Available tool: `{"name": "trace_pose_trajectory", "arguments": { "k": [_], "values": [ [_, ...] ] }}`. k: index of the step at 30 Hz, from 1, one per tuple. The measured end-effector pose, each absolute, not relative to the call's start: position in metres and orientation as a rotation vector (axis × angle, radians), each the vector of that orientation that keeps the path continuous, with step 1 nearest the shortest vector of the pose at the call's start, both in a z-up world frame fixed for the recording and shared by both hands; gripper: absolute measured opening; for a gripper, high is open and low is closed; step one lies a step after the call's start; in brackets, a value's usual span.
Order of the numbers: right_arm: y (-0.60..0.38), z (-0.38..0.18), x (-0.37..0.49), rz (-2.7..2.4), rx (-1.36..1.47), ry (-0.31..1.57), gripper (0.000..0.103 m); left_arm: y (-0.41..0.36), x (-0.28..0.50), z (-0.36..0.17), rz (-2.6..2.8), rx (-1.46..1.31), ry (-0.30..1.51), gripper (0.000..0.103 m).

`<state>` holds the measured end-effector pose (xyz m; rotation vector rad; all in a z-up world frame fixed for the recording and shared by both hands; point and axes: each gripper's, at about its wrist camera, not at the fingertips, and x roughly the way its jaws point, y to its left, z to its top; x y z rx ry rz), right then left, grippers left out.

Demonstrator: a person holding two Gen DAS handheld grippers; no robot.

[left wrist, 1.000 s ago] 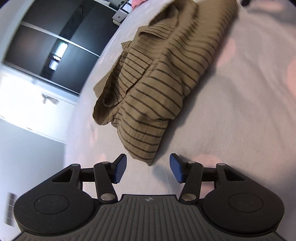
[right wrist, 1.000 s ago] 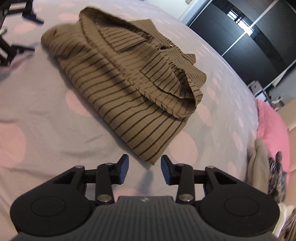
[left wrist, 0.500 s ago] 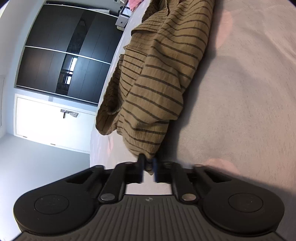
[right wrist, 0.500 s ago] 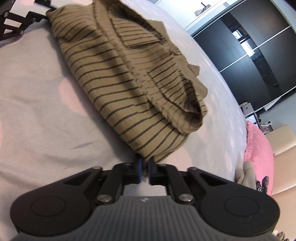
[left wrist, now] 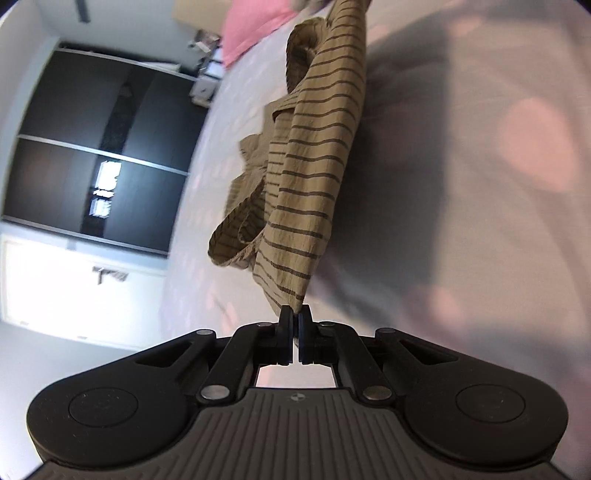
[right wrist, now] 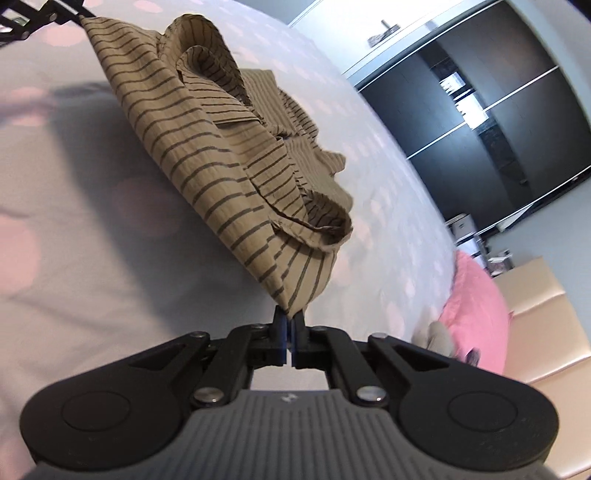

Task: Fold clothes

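Observation:
A tan shirt with thin dark stripes (left wrist: 314,155) hangs stretched between my two grippers above the bed. My left gripper (left wrist: 294,314) is shut on one corner of its hem. My right gripper (right wrist: 289,318) is shut on the opposite corner of the same shirt (right wrist: 221,147). The held edge is lifted off the bedsheet while the collar and sleeves droop in folds toward the bed. At the top left of the right wrist view, the left gripper (right wrist: 79,13) pinches the far corner.
The bed (left wrist: 480,184) has a pale grey sheet with pink dots. A pink pillow (right wrist: 476,314) and a small heap of clothes (right wrist: 439,338) lie at the bed's edge. Dark wardrobe doors (left wrist: 92,155) and a white door (left wrist: 74,284) stand beyond.
Both grippers closed on the shirt's near corners and rose. The held edge came up off the sheet and the shirt now hangs between them.

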<state>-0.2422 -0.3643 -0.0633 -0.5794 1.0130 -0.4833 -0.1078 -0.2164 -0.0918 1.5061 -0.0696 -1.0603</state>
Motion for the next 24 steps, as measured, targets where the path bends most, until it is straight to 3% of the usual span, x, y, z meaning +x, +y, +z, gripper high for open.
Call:
{"name": "trace_pose_trajectory", "arguments": {
  "k": [11,16,24],
  "values": [
    [-0.299,-0.054,-0.312,-0.257,-0.499,1.177,0.001,-0.155,-0.151,-0.08,-1.251,1.621,0.065,0.0],
    [-0.294,-0.072,-0.309,-0.226,-0.51,1.217,0.002,-0.161,-0.157,-0.109,-1.237,1.672,0.055,0.001],
    [-0.314,-0.085,-0.291,-0.218,-0.468,1.235,0.007,-0.193,-0.143,-0.127,-1.187,1.638,0.244,0.008]
  ]
}}
